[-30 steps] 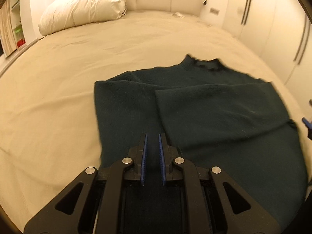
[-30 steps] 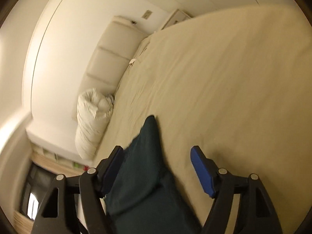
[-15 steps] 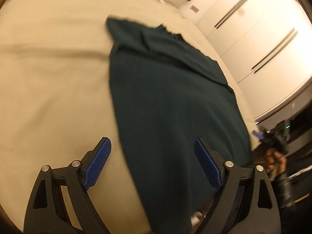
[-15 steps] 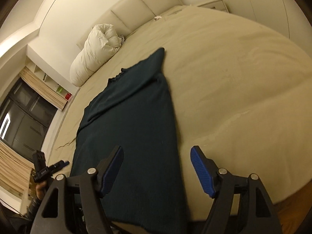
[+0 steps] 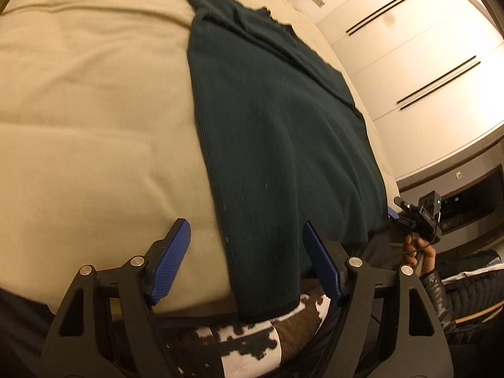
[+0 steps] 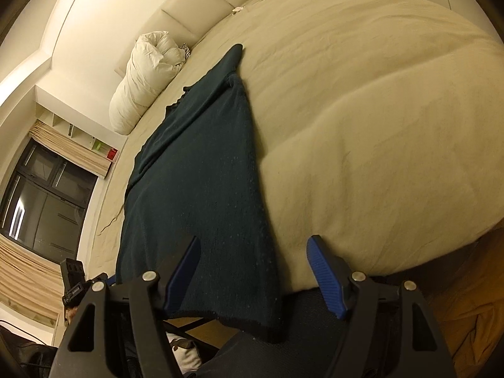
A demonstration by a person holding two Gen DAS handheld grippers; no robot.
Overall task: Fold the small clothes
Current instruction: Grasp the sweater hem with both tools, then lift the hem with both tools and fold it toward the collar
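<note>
A dark green sweater (image 5: 277,126) lies flat on the beige bed (image 5: 94,110), sleeves folded in, collar at the far end. Its hem hangs slightly over the near edge of the bed. My left gripper (image 5: 244,225) hovers over the hem's left corner. Its jaws are closing with the cloth between them, and the pads do not touch it. In the right wrist view the sweater (image 6: 195,189) runs away from me. My right gripper (image 6: 254,241) stands open over the hem's right corner, its pads clear of the cloth.
A white rolled duvet (image 6: 148,72) lies by the headboard. White wardrobe doors (image 5: 409,47) stand past the bed's far side, and a dark window (image 6: 41,195) with curtains on the other side. A person's patterned clothing (image 5: 245,343) shows below the bed's edge.
The left gripper, shut over the sweater's middle a second ago, opened and drew back to the hem at the bed's edge. The right gripper also drew back from the far end to the hem.
</note>
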